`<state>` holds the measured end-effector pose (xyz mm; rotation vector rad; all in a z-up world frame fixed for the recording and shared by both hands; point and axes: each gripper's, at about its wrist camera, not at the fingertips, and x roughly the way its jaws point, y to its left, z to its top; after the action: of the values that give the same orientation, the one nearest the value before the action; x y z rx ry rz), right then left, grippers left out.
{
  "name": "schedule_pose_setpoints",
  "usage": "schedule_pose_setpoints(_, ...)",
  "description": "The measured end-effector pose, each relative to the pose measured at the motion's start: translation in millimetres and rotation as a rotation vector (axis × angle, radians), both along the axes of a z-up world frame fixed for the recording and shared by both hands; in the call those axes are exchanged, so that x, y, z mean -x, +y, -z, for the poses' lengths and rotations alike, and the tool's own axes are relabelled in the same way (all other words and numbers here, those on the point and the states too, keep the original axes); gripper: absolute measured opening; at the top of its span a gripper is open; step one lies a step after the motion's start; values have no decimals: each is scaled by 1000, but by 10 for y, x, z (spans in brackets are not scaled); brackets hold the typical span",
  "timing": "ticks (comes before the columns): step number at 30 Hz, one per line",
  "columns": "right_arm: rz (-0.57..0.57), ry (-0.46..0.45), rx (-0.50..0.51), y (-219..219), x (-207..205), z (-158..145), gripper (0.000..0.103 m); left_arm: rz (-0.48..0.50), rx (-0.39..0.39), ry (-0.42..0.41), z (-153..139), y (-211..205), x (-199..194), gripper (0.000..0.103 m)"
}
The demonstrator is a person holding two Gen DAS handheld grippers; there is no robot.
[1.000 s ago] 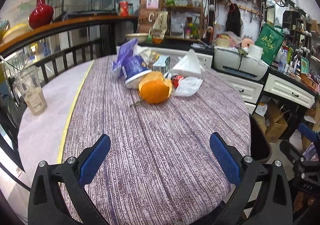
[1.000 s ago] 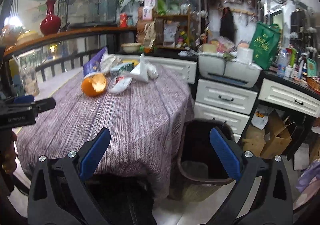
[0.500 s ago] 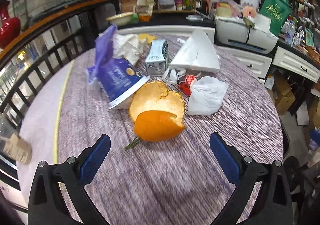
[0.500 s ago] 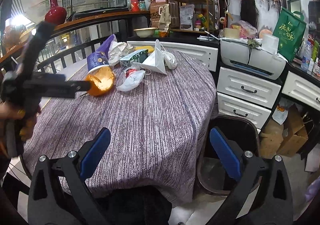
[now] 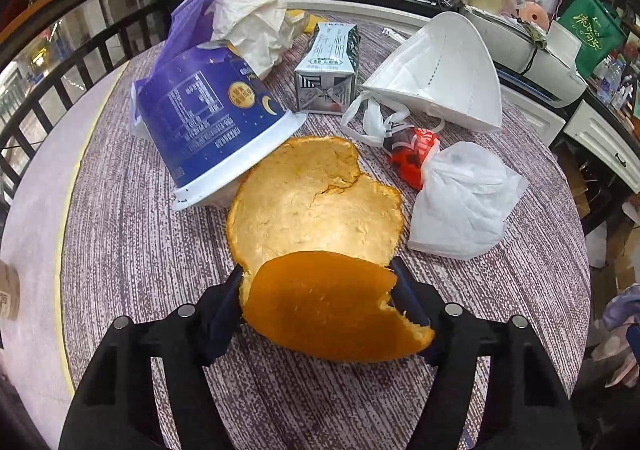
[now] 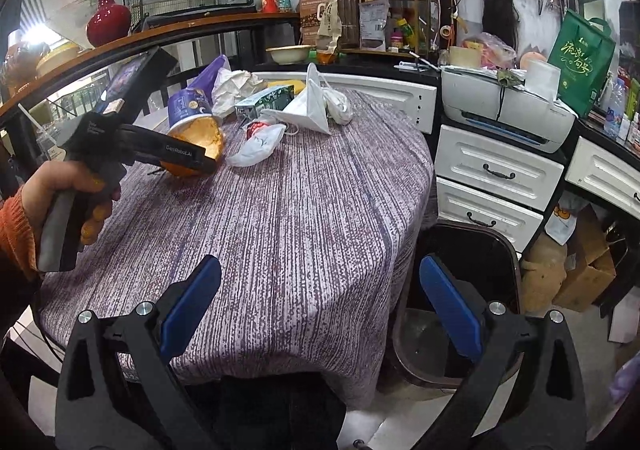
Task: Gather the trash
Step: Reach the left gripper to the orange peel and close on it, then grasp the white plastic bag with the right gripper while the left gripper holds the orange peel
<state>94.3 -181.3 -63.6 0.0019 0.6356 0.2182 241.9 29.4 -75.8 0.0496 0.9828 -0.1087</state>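
Orange peel [image 5: 320, 250], nearest of the trash on the worktop [image 5: 140, 242], sits pinched in the just-closing left tool [image 5: 318, 290], while the right tool [image 6: 316, 302] waits spread near the bin [image 6: 472, 250].

A curved orange peel [image 5: 320, 234], bright orange outside and pale yellow inside, lies at centre frame on purple-and-white streaked cloth [image 5: 140, 250]; upper left, a dark blue, white-rimmed paper tub [image 5: 208, 118].

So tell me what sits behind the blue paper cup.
Behind the tipped blue paper cup lie a purple bag and crumpled white paper. A yellow thing peeks out beyond the paper; the rest of it is covered.
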Motion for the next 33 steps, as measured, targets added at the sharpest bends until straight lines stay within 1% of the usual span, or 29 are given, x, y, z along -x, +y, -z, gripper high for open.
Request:
schedule_pose_setpoints(2,-5,-1,2,2,-8,0,98,-3,6,-18,-20,-3,43,64)
schedule_pose_setpoints(6,-15,-3,0,6,-65,-29,98,-7,66,-16,-78,83,75,59)
schedule_pose_setpoints(10,-53,-10,5,101,-168,-89,98,2,102,-17,-122,126,179,54)
schedule_pose_setpoints(12,-92,-7,12,197,-313,-128,98,1,125,-19,-135,153,242,52)
schedule_pose_setpoints(15,-118,-4,35,313,-524,-138,98,-6,159,-20,-157,231,377,51)
schedule_pose_setpoints(17,-150,27,35,423,-737,-123,98,-7,172,-26,-178,275,465,51)
schedule_pose_setpoints(19,-176,64,27,523,-911,-107,98,-4,168,-32,-188,310,567,51)
schedule_pose_setpoints(21,-192,94,24,637,-1113,-103,95,-4,176,-33,-180,357,658,51)
schedule_pose_setpoints(24,-216,127,48,830,-1398,-83,90,-9,204,-31,-185,416,757,51)
schedule_pose_setpoints(25,-217,136,52,871,-1476,-74,85,-13,209,-34,-188,438,794,51)
schedule_pose_setpoints(27,-219,166,61,951,-1622,-42,84,-21,212,-48,-205,481,865,51)
schedule_pose_setpoints(28,-216,176,65,975,-1684,-32,81,-23,207,-60,-215,497,908,51)
schedule_pose_setpoints(30,-191,190,70,992,-1807,-14,79,-31,198,-81,-238,517,962,51)
schedule_pose_setpoints(31,-185,201,73,1003,-1853,3,73,-33,198,-86,-247,515,982,51)
schedule_pose_setpoints(32,-181,215,73,1010,-1901,23,63,-34,196,-93,-255,518,1000,51)
schedule_pose_setpoints(33,-177,234,67,1019,-1947,53,56,-37,197,-99,-259,525,1014,51)
